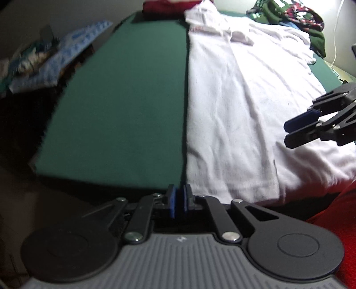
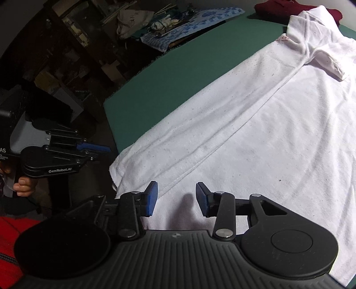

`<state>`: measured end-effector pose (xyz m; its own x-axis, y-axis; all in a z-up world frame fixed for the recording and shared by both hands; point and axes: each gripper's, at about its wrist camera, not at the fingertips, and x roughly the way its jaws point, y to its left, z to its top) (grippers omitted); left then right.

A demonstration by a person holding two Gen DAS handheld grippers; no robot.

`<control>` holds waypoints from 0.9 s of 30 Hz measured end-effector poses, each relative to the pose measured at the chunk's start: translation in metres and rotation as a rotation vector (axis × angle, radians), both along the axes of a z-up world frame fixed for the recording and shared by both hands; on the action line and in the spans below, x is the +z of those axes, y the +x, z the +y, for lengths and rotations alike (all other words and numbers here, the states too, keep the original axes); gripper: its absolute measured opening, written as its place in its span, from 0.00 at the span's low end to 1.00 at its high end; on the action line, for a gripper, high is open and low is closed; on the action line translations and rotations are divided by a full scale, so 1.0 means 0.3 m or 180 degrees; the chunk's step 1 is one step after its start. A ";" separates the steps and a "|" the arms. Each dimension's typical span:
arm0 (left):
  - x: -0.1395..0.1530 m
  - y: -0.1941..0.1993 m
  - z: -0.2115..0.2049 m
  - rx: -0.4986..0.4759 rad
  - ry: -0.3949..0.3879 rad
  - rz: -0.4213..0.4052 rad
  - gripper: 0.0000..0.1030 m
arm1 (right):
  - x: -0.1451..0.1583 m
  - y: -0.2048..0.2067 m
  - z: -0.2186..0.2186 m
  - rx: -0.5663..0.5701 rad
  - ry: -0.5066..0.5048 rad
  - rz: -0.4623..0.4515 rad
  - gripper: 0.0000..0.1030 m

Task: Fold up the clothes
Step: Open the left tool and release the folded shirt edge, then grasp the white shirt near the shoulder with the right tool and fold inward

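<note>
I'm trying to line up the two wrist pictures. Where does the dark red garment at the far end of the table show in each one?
Left wrist view: the dark red garment lies at the top edge, left of centre, just left of the white shirt collar.
Right wrist view: the garment lies at the top right, partly behind the shirt's collar.
Shared landmark: the white shirt's collar, which points at the garment in both views.

White shirts: we count one (image 2: 255, 124) on the tabletop (image 1: 124, 100).
Dark red garments: we count one (image 1: 163, 9).
Mixed clothes piles: we see one (image 1: 291, 20).
Tongs: we count two, left tongs (image 1: 178, 201), right tongs (image 2: 176, 199).
</note>
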<state>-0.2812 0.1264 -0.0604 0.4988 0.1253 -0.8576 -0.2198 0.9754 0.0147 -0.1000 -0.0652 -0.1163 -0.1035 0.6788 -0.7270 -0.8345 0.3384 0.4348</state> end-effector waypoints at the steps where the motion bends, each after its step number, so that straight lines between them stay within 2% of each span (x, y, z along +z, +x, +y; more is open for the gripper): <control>1: 0.024 0.017 -0.003 -0.0035 -0.0035 -0.0110 0.04 | -0.002 0.004 0.000 -0.0036 0.0041 0.0020 0.41; 4: 0.030 0.098 -0.044 -0.0316 -0.0119 -0.0253 0.10 | -0.011 0.019 0.027 -0.0171 0.0081 -0.0028 0.41; 7: -0.045 0.171 -0.078 -0.0626 -0.0297 -0.0100 0.10 | -0.003 0.094 0.038 -0.0560 0.0046 -0.0114 0.41; 8: -0.079 0.188 -0.088 -0.0706 -0.0371 -0.0005 0.10 | 0.000 0.143 0.037 -0.0781 0.0063 -0.0082 0.41; 10: -0.098 0.184 -0.114 -0.0903 -0.0386 0.0000 0.12 | 0.004 0.241 0.018 -0.1204 0.0071 -0.0048 0.41; 12: -0.088 0.190 -0.115 -0.1108 -0.0500 0.0029 0.15 | 0.009 0.342 0.000 -0.1659 0.0034 -0.0078 0.41; 13: -0.078 0.194 -0.110 -0.1195 -0.0558 0.0023 0.19 | 0.008 0.388 -0.007 -0.1858 0.0017 -0.0066 0.41; 14: -0.065 0.198 -0.105 -0.1271 -0.0580 -0.0018 0.22 | 0.002 0.429 -0.012 -0.2054 0.0018 -0.0024 0.42; 16: -0.031 0.218 -0.094 -0.1407 -0.0569 -0.0151 0.35 | -0.015 0.526 -0.014 -0.2445 0.0047 0.0145 0.42; 17: -0.017 0.236 -0.087 -0.1453 -0.0562 -0.0202 0.38 | -0.030 0.569 -0.010 -0.2658 0.0048 0.0269 0.43; 19: 0.004 0.272 -0.071 -0.1540 -0.0546 -0.0299 0.38 | -0.066 0.640 0.001 -0.2976 0.0172 0.0528 0.43; 23: -0.001 0.341 -0.045 -0.1685 -0.0505 -0.0330 0.38 | -0.108 0.734 0.027 -0.3463 0.0429 0.0799 0.40; 25: -0.016 0.358 -0.038 -0.1777 -0.0542 -0.0301 0.38 | -0.104 0.755 0.039 -0.3661 0.0478 0.0809 0.34; 27: -0.041 0.368 -0.035 -0.1881 -0.0577 -0.0234 0.38 | -0.093 0.756 0.044 -0.3775 0.0408 0.0642 0.04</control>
